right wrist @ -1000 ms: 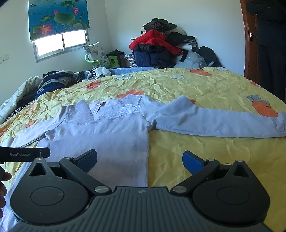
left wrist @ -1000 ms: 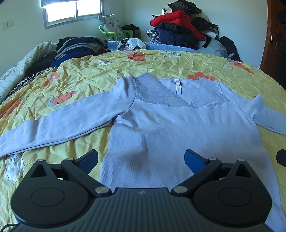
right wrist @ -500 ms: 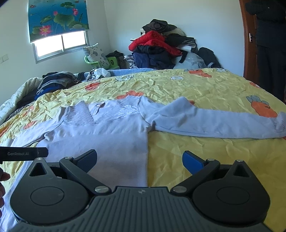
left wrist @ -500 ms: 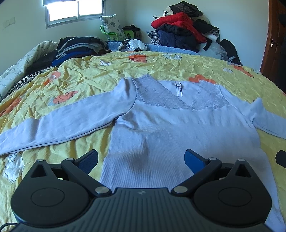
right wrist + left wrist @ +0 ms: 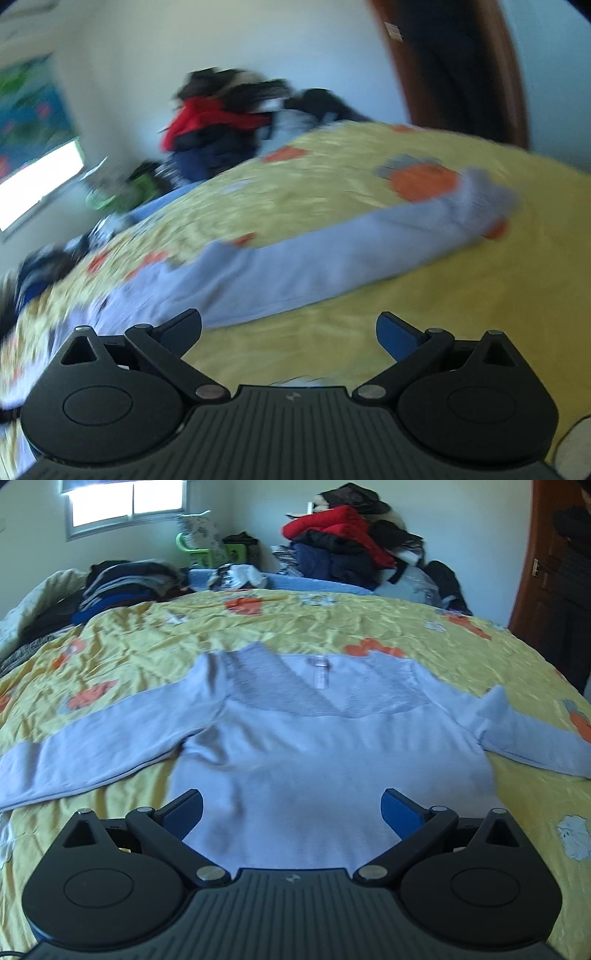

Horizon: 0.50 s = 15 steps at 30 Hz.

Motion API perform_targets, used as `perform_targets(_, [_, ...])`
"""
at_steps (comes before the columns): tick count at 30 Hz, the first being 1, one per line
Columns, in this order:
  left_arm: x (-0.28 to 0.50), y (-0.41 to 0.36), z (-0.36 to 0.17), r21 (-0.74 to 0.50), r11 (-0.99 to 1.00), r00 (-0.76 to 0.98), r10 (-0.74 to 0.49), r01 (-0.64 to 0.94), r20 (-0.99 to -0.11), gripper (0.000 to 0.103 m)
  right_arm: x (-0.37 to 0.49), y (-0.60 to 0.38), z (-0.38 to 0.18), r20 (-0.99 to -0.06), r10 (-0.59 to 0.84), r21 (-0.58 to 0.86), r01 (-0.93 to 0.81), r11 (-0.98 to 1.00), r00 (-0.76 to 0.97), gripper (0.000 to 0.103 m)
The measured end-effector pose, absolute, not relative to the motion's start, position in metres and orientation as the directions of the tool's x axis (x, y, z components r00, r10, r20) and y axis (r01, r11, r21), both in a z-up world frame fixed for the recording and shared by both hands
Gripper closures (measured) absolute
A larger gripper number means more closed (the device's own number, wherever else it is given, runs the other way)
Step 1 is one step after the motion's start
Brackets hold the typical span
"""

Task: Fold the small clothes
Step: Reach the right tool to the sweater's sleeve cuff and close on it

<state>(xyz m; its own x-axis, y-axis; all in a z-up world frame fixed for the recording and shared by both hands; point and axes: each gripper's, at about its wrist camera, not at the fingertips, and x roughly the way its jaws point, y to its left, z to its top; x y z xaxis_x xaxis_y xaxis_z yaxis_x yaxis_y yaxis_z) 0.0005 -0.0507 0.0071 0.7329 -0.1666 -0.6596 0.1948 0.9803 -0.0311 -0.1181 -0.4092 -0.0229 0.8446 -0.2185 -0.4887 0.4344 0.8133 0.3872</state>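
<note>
**What you have in view, counted**

You have one pale blue top (image 5: 332,746) with two long sleeves spread on one yellow bedspread (image 5: 332,624). You hold two grippers, left (image 5: 291,810) and right (image 5: 288,328), with two blue-padded fingers each. There are two clothing heaps, one window (image 5: 122,502), one brown door (image 5: 546,561).

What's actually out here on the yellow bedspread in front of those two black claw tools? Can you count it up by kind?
Pale blue top: 1
Long sleeves spread out: 2
Open grippers, left gripper and right gripper: 2
Total: 5
</note>
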Motion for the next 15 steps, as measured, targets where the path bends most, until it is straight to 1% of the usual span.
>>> perform_targets(2, [0.001, -0.057, 0.007, -0.027, 0.976, 0.728, -0.178, 0.214, -0.663, 0.000, -0.121, -0.431, -0.031, -0.501, -0.242, 0.439, 0.485, 0.757, 0.831, 0.007])
perform_targets(5, [0.002, -0.064, 0.006, -0.031, 0.972, 0.719, -0.195, 0.234, -0.668, 0.000, -0.125, -0.462, -0.046, -0.499, -0.237, 0.528, 0.509, 0.680, 0.834, 0.010])
perform_targets(6, [0.003, -0.066, 0.005, -0.030, 0.971, 0.717, -0.196, 0.237, -0.669, 0.000, -0.126, -0.470, -0.052, -0.493, -0.227, 0.559, 0.505, 0.658, 0.840, 0.011])
perform_targets(7, [0.004, -0.067, 0.005, -0.028, 0.971, 0.716, -0.196, 0.239, -0.670, 0.000, -0.127, -0.477, -0.057, -0.463, -0.219, 0.591, 0.483, 0.646, 0.859, 0.014])
perform_targets(8, [0.004, -0.068, 0.005, -0.024, 0.970, 0.716, -0.195, 0.241, -0.670, 0.000, -0.126, -0.484, -0.061, -0.450, -0.213, 0.612, 0.473, 0.633, 0.867, 0.018])
perform_targets(12, [0.006, -0.072, 0.002, 0.005, 0.971, 0.722, -0.173, 0.238, -0.670, 0.000, -0.114, -0.498, -0.068, -0.441, -0.237, 0.608, 0.483, 0.630, 0.865, 0.027])
perform_targets(13, [0.008, -0.073, 0.001, 0.010, 0.972, 0.722, -0.168, 0.236, -0.671, 0.000, -0.110, -0.504, -0.070, -0.433, -0.249, 0.616, 0.486, 0.620, 0.866, 0.032])
perform_targets(15, [0.011, -0.073, -0.001, 0.008, 0.972, 0.716, -0.168, 0.235, -0.678, 0.000, -0.103, -0.514, -0.074, -0.416, -0.271, 0.639, 0.491, 0.593, 0.868, 0.034])
